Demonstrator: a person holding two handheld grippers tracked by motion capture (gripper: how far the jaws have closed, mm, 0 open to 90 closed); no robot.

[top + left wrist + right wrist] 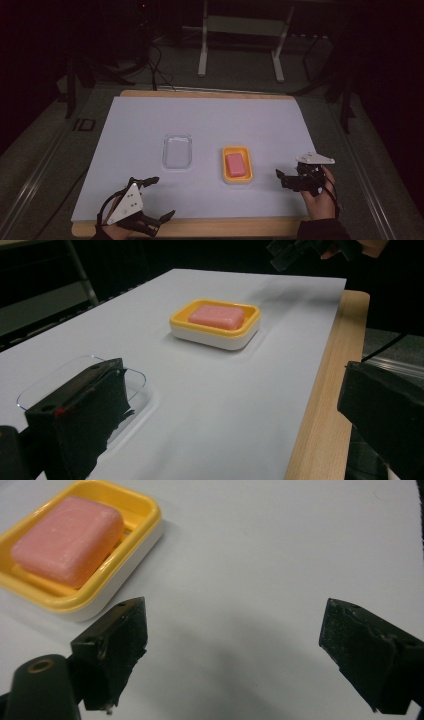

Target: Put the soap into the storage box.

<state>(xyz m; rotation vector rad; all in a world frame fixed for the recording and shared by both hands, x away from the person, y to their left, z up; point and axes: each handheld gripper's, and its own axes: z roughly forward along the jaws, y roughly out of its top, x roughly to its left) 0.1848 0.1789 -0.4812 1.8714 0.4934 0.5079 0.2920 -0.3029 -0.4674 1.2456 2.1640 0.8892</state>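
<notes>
Both grippers stand wide open and empty. Ahead of the right gripper (235, 655), just past its left jaw, the pink soap (67, 532) lies in the yellow dish (145, 510). The left gripper (220, 415) idles, one jaw overlapping the clear lid (75, 367). This looks like the approach (nothing gripped); next, the right jaws need to straddle the soap.

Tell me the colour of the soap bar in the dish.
Pink. The soap bar shows best in the right gripper view, lying in the yellow-rimmed dish.
</notes>
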